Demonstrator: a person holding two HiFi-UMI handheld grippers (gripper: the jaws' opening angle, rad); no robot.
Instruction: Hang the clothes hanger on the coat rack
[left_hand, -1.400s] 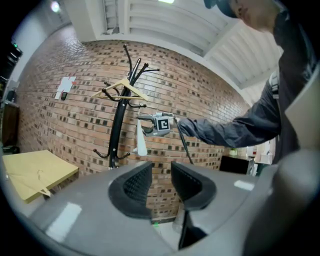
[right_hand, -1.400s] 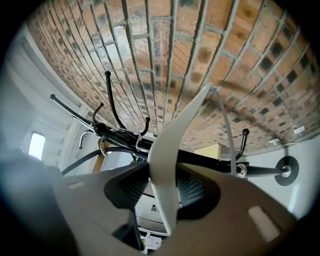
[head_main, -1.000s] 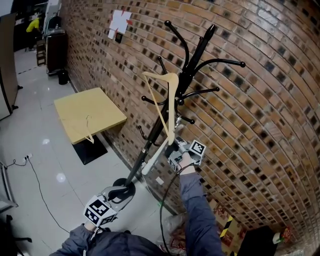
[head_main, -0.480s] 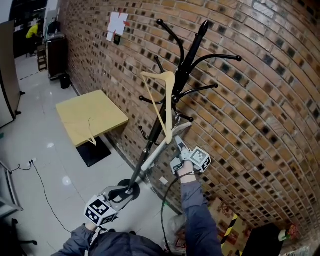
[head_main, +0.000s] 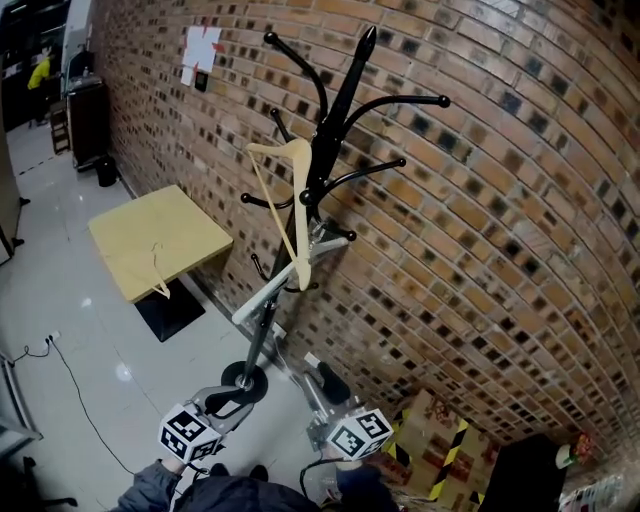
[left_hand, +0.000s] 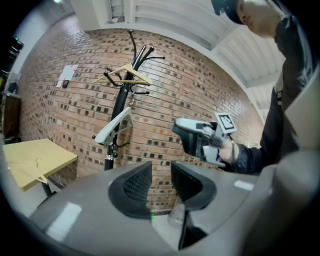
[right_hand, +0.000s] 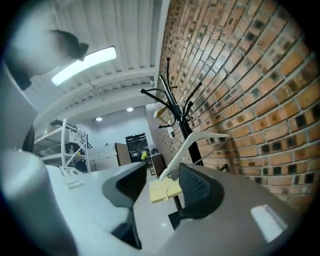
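A wooden clothes hanger (head_main: 285, 190) hangs from an arm of the black coat rack (head_main: 335, 110) against the brick wall; it also shows as the wooden hanger (left_hand: 122, 77) in the left gripper view. Lower on the rack hangs a white hanger (head_main: 270, 295). My right gripper (head_main: 325, 385) is low and near me, well away from the rack; its jaws are closing with nothing between them, and the right gripper (right_hand: 162, 177) faces the rack (right_hand: 175, 112). My left gripper (head_main: 232, 398) is held low and open, and the left gripper (left_hand: 161, 172) is empty.
A yellow square table (head_main: 190, 215) stands left of the rack with another wooden hanger (head_main: 155, 268) lying on it. The rack's round base (head_main: 245, 380) sits on the glossy floor. Cardboard boxes with striped tape (head_main: 430, 440) lie at the lower right. A cable (head_main: 70, 360) trails on the left.
My right gripper has drawn back from the bottom of the wooden hanger and down toward me, rolling as it went. The hanger stays on the rack. The left gripper barely moved.
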